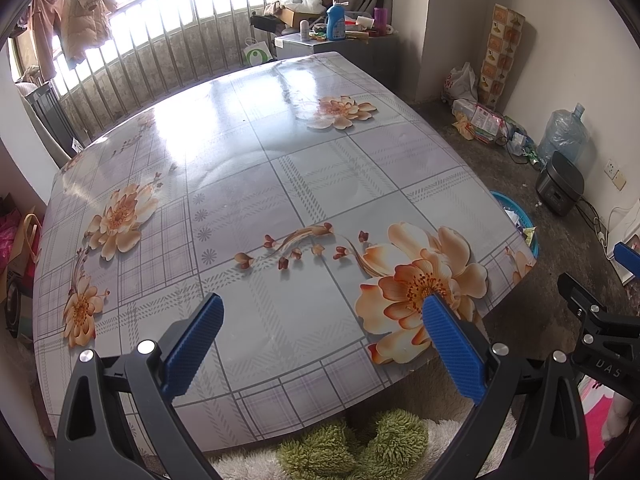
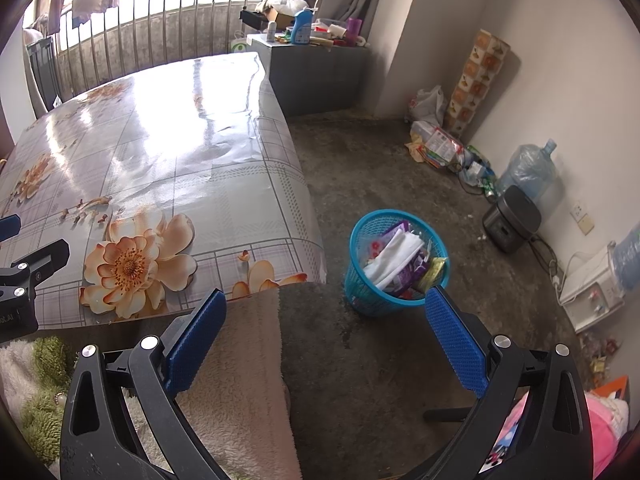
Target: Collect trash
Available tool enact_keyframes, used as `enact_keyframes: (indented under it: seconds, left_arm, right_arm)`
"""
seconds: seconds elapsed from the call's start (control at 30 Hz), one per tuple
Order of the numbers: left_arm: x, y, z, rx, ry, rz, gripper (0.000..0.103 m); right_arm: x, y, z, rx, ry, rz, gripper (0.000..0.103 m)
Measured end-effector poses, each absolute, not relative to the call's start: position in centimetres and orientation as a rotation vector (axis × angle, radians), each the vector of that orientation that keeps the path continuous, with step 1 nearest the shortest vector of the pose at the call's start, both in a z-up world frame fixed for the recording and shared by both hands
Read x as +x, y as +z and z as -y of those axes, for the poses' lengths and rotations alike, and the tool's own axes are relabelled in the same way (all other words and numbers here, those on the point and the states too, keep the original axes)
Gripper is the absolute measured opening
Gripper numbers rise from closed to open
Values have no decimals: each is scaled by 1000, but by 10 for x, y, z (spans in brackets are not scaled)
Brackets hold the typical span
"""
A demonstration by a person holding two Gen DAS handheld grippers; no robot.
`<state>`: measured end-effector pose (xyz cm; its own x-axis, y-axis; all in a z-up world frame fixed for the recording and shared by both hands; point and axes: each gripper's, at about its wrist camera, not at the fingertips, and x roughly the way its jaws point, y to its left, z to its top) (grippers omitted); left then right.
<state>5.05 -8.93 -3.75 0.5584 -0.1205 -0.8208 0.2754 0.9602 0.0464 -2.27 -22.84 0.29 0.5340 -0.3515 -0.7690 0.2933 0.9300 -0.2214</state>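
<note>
A blue mesh waste basket [image 2: 362, 282] stands on the floor right of the table, holding white paper [image 2: 394, 258], purple wrappers and a yellow packet. Its rim also shows past the table edge in the left wrist view [image 1: 516, 210]. My left gripper [image 1: 324, 312] is open and empty above the near part of the flowered table [image 1: 280, 168]. My right gripper [image 2: 326, 304] is open and empty, over the floor just left of the basket. The right gripper also shows at the right edge of the left wrist view [image 1: 592, 312].
The table [image 2: 168, 152] carries no loose items. A cluttered grey cabinet [image 2: 316, 68] stands behind it. Bags and packets [image 2: 436, 140], a water jug [image 2: 528, 168] and a rice cooker [image 2: 510, 220] line the right wall. A fluffy blanket [image 2: 236, 392] lies below the grippers.
</note>
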Motion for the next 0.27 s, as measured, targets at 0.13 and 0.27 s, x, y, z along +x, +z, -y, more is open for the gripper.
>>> enact_keyframes:
  seconds: [0.13, 0.27]
  left_arm:
    - [49, -41, 85, 175, -235, -956, 98]
    - [46, -43, 84, 177, -239, -960, 98]
  right_arm:
    - [-23, 3, 228, -68, -385, -931, 95]
    - [-23, 2, 228, -67, -385, -931, 95]
